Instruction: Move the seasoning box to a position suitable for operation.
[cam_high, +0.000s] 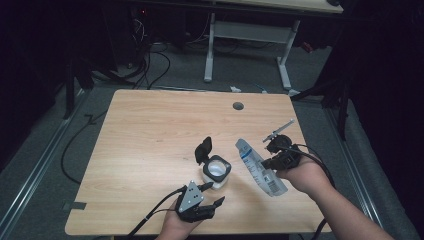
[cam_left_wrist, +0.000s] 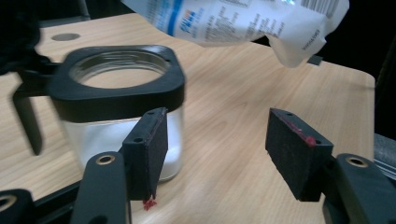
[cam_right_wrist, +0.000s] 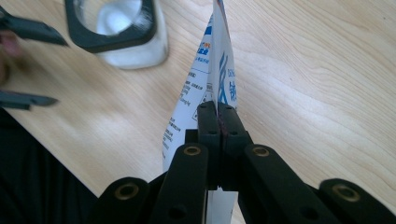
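A glass jar (cam_high: 216, 171) with a black square rim stands near the table's front middle, its black flip lid (cam_high: 203, 148) raised behind it; something white lies in its bottom. My left gripper (cam_high: 214, 193) is open just in front of it. In the left gripper view the jar (cam_left_wrist: 116, 88) stands beside the left pad (cam_left_wrist: 152, 144), outside the gap of the left gripper (cam_left_wrist: 219, 144). My right gripper (cam_high: 272, 160) is shut on a white and blue pouch (cam_high: 260, 167), held tilted to the right of the jar. In the right gripper view the right gripper (cam_right_wrist: 218, 112) pinches the pouch (cam_right_wrist: 217, 65) edge-on.
The wooden table (cam_high: 150, 130) has a round cable hole (cam_high: 238, 106) near its far edge. Beyond it stands another desk on a white frame (cam_high: 247, 35), and cables lie on the dark floor at the left (cam_high: 75, 145).
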